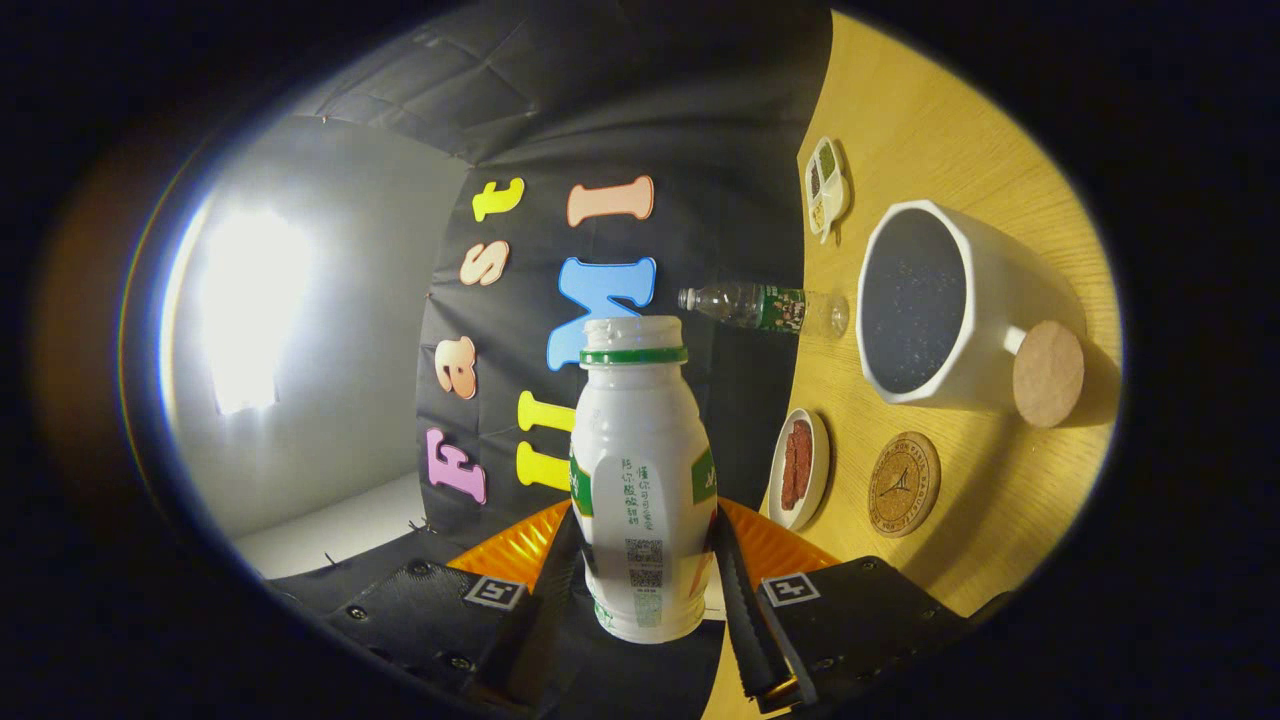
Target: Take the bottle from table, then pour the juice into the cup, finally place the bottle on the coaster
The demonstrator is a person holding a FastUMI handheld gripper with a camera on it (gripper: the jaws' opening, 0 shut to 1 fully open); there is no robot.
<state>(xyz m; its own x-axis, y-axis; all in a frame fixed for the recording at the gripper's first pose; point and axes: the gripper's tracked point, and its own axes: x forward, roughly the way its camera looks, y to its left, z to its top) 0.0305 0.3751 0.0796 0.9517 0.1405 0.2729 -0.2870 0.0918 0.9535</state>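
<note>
**Juice bottle tipped on its side, mug and coaster close together**

The white juice bottle (640, 480) with its green neck ring and green label has no cap, and its mouth is open. The view is rolled, so the bottle lies sideways relative to the wooden table, well apart from it. The white faceted cup (985, 305) has a dark interior and a cork-ended handle. The round cork coaster (904, 484) lies flat just beside the cup, bare.

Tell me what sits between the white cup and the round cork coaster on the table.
In the gripper view, bare wooden table lies between the white cup and the cork coaster. The hand-held gripper is shut on the white bottle.
</note>
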